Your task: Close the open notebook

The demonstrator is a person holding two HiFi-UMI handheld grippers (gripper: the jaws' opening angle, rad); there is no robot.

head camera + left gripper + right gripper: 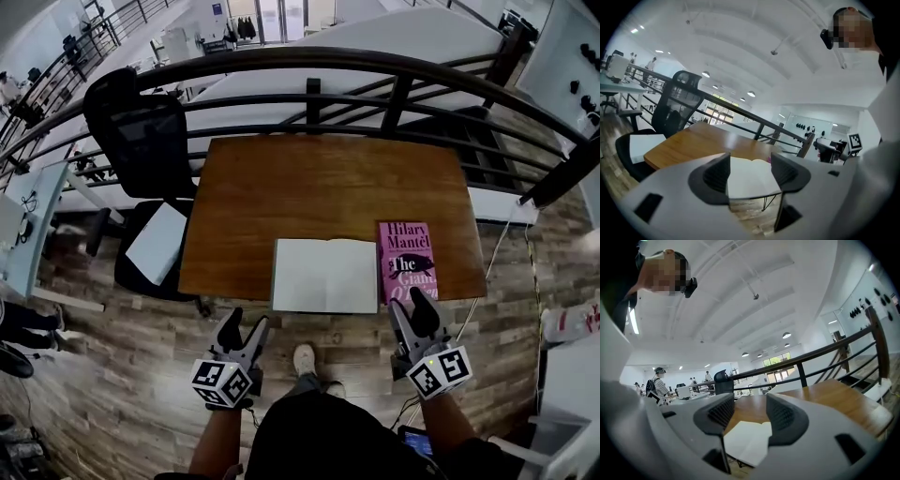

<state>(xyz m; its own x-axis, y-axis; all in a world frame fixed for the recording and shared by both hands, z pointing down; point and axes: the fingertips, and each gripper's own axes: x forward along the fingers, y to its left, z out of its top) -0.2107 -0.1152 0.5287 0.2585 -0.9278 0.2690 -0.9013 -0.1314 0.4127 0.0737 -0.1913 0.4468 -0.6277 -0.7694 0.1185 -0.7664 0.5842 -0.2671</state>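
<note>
An open notebook (325,275) with blank white pages lies flat at the front edge of the wooden table (319,187). My left gripper (244,333) hovers over the floor just short of that edge, to the left of the notebook, open and empty. My right gripper (412,311) hangs at the front right, beside a pink book (407,260), jaws apart with nothing in them. The left gripper view shows the notebook (750,176) beyond its jaws (750,172). The right gripper view shows the notebook (747,439) below and ahead of its jaws (746,416).
A black office chair (141,150) with a white pad on its seat stands left of the table. A dark metal railing (309,89) runs behind the table. Wood-plank floor lies below my grippers. A white desk (28,225) stands at far left.
</note>
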